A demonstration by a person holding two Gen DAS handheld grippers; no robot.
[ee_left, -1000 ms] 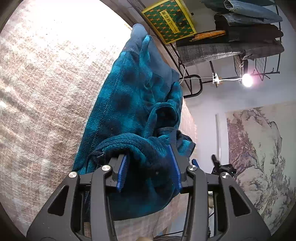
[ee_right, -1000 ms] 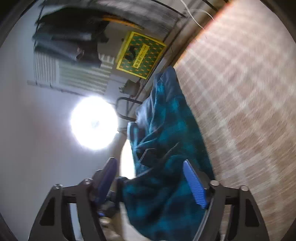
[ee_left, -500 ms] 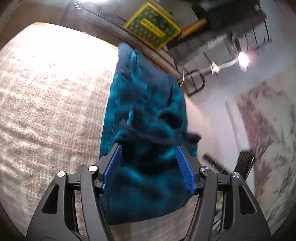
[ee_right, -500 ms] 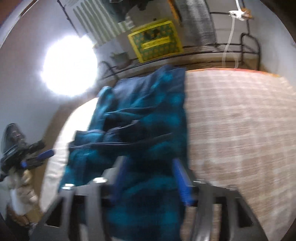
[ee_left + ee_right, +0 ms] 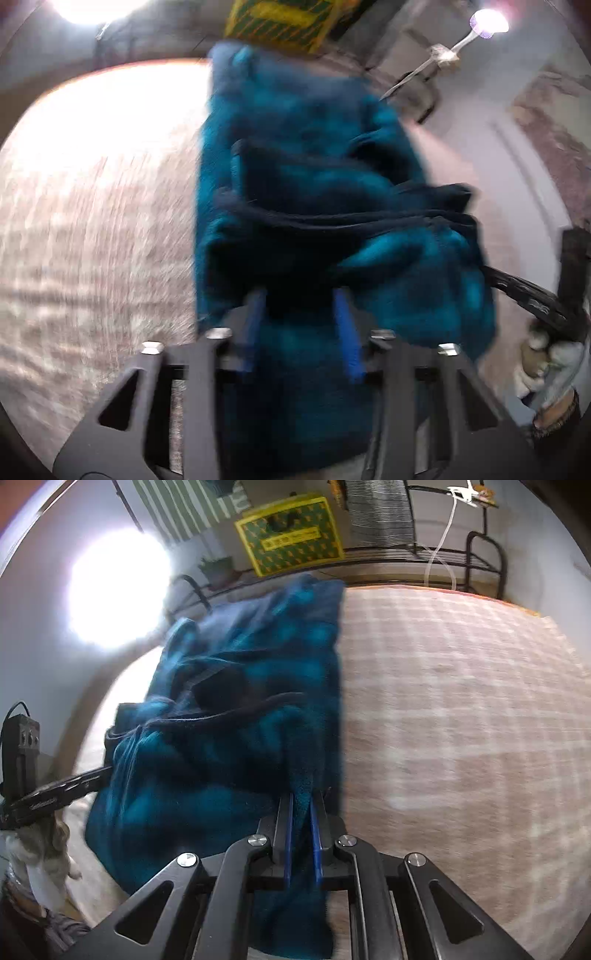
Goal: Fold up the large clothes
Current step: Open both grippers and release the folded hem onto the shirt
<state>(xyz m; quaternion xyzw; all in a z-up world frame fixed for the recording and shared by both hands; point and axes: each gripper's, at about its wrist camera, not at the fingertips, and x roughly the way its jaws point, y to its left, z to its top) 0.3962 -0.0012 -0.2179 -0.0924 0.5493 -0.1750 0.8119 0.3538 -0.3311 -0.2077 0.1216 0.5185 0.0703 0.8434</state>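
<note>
- Two views showed one teal plaid fleece garment (image 5: 306, 206) lying bunched on a plaid-covered surface (image 5: 92, 236); the left wrist view was blurred; the left tongs (image 5: 301, 328) stood with blue pads (image 5: 347, 332) set somewhat apart and fleece filling the gap between them, though the blur hid whether they pinched it, so I cannot tell their grip; a dark hem crossed the garment's middle; at the right edge the other black tool (image 5: 532, 299) reached into the cloth, held by a gloved hand (image 5: 546, 362); a yellow-green patterned box (image 5: 284, 18) sat beyond the garment, and a lamp (image 5: 487, 24) glared at upper right.
- From the right wrist view the right tongs (image 5: 302, 834) were clamped on a narrow fold of the fleece, pads nearly together; the garment spread along the left part of the surface (image 5: 461, 720), its straight edge running away toward a black metal rack (image 5: 480, 554); the yellow-green box stood by that rack beside grey striped cloth (image 5: 380, 513); a bright light (image 5: 114, 587) washed out the left; the opposite tool (image 5: 55, 794) entered the cloth from the left edge.
</note>
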